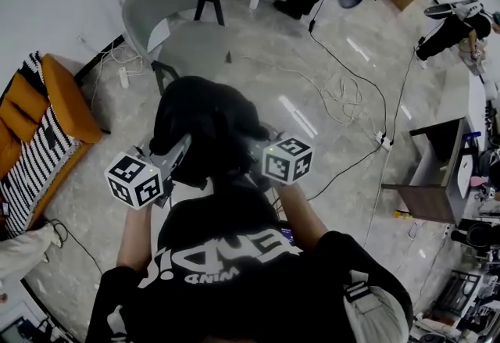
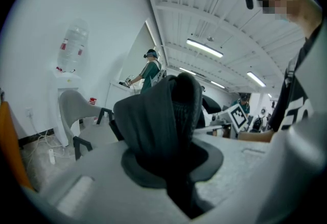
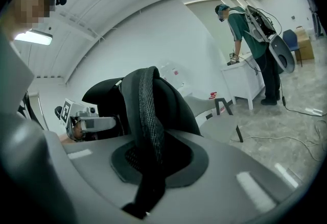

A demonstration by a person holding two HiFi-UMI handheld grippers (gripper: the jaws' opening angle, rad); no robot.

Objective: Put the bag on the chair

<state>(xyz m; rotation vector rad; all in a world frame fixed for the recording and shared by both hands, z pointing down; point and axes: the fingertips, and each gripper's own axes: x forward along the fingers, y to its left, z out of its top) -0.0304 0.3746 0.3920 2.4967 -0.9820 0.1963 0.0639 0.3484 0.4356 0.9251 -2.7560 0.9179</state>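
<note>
The person holds the black bag (image 1: 205,126) up off the floor, hanging between the two grippers with one on each side of it. The left gripper (image 2: 180,172) has its jaws nearly together, pinched on a padded strap (image 2: 166,116) of the bag that rises straight up out of them. Same deal on the right gripper (image 3: 149,169): jaws almost closed and clamped on a mesh-lined strap (image 3: 148,110), with the bulk of the bag just past its tips.

The grey chair (image 1: 168,29) sits ahead of both grippers, beyond the bag and apart from it (the bag isn't touching the seat). From the left gripper it's ahead and off to the left of the jaws; from the right gripper it's ahead and to the right.

An orange cushion (image 1: 58,95) lies well off to the left of the left gripper. Loose cables (image 1: 336,91) trail over the floor ahead and right of the right gripper. Further out that way, a person in green (image 3: 250,29) bends over a white table (image 3: 245,77).
</note>
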